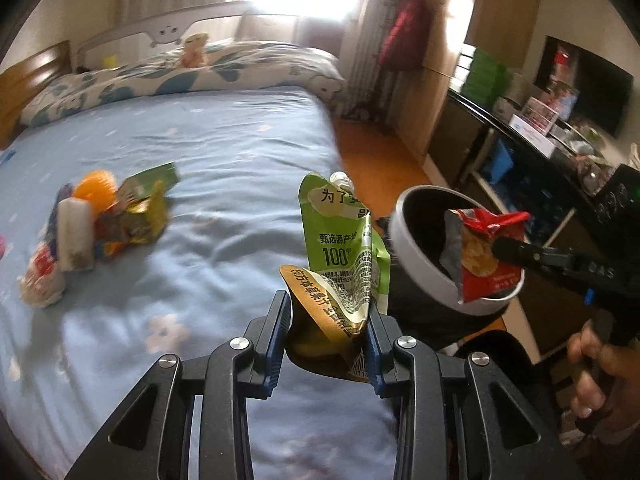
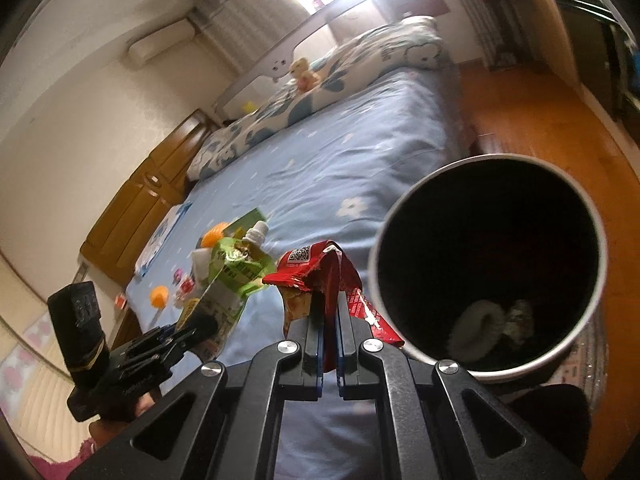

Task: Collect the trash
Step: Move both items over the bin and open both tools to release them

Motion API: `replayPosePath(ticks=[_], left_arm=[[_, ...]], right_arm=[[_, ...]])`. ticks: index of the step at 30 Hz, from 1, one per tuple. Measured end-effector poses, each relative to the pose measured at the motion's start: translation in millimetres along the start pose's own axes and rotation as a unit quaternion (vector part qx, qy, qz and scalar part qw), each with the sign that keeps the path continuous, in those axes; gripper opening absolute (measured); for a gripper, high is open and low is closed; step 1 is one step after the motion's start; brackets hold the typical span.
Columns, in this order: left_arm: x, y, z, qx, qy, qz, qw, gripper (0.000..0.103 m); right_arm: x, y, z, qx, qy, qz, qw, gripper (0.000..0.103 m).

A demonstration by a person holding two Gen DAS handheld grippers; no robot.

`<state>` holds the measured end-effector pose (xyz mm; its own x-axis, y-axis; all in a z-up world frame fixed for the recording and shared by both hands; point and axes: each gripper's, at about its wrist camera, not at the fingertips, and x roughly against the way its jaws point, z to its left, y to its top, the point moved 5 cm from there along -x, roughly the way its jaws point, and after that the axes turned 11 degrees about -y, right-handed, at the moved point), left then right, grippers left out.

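**Both grippers loaded, bin to the right**

On the far left of the blue bed sheet [image 1: 200, 152] lies the remaining pile of trash [image 1: 96, 228]: crumpled wrappers, a white packet and something orange, blurred and hard to sort. It sits well apart from both grippers, on the left gripper's side.

The left gripper [image 1: 328, 320] has its fingers closed partway on a green and gold spouted juice pouch [image 1: 340, 240]. They pinch the crumpled gold bottom, and the pouch stands upright with its long axis running up to the white spout.

To the right, the right gripper [image 2: 329, 320] has its fingers nearly together, clamped on a red chip bag [image 2: 320, 272]. In the left wrist view the bag hangs over the mouth of the trash bin [image 1: 408, 256]; in the right wrist view it sits just left of the rim. The bin stands beside the bed, and something pale already lies at its bottom.

The next move turns on this: the bin lies to the right of the pouch and close by, so the left gripper needs to carry the pouch rightward. The right gripper is nearer and probably only has to let go.
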<state>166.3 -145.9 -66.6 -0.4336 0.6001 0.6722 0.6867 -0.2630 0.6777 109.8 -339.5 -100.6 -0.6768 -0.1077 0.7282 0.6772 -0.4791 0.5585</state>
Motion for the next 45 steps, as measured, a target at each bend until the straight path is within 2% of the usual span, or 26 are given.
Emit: replayPosePath(ticks=[13, 22, 45], left_arm=[[-58, 24, -42, -0.039, -0.046, 0.030, 0.9978, 0.032], [-86, 34, -59, -0.049, -0.051, 0.049, 0.9963, 0.032], [-140, 52, -77, -0.032, -0.054, 0.081, 0.9948, 0.032]], right_arm=[[15, 13, -53, -0.031, -0.046, -0.016, 0.998, 0.004], [13, 16, -71, -0.039, -0.065, -0.014, 0.997, 0.004], [-6, 29, -98, -0.037, -0.093, 0.010, 0.995, 0.004]])
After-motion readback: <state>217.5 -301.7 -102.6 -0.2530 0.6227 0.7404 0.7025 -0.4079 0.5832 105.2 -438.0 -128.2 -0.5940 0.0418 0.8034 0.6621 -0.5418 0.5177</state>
